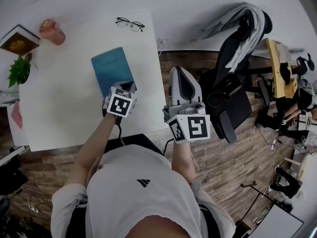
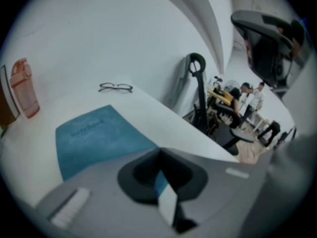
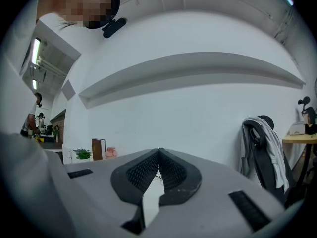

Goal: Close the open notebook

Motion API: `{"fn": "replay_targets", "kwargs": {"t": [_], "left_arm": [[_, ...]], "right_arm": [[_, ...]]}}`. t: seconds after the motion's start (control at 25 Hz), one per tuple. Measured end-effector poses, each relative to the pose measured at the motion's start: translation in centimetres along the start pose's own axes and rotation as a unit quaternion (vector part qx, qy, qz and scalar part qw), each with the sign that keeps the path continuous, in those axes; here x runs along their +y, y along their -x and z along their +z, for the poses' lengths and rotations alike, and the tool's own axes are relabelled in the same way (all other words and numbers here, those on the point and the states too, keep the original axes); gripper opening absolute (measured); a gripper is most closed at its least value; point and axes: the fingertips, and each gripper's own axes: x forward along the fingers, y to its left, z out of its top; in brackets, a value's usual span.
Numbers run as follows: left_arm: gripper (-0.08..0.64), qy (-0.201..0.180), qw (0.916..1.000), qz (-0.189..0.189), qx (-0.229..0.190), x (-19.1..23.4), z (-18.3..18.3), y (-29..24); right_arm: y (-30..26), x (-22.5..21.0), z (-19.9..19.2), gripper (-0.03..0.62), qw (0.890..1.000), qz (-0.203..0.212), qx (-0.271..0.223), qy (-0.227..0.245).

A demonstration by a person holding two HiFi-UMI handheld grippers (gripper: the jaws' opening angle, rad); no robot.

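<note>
The teal notebook point(image 1: 111, 68) lies flat and closed on the white table point(image 1: 74, 108), cover up, with the word "notebook" readable on the notebook point(image 2: 94, 138) in the left gripper view. My left gripper point(image 1: 128, 87) hovers at the notebook's near right corner, pointing down at it, jaws shut with nothing clamped between them point(image 2: 159, 150). My right gripper point(image 1: 179, 72) is held level beyond the table's right edge, away from the notebook. Its jaws point(image 3: 158, 151) meet at the tip and hold nothing.
Eyeglasses point(image 1: 130, 24) lie at the table's far side. A pink bottle point(image 1: 52, 31), a brown book point(image 1: 19, 39) and a small plant point(image 1: 19, 71) stand at the far left. A black office chair point(image 1: 233, 83) with a grey garment stands to the right on the wooden floor.
</note>
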Motion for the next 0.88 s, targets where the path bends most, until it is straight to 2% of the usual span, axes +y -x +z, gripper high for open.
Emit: {"fn": "replay_targets", "kwargs": {"t": [0.44,0.88], "left_arm": [[0.008,-0.016,0.9978,-0.020,-0.062,-1.0,0.8,4.4],[0.008,-0.017,0.9855,-0.011,-0.168,1.4,3.2,12.8]], "right_arm": [[0.8,2.9,0.6,-0.003,1.000,0.000,-0.006,0.006],[1.9,7.3,1.7,-0.003,1.000,-0.008,-0.013,0.016]]}}
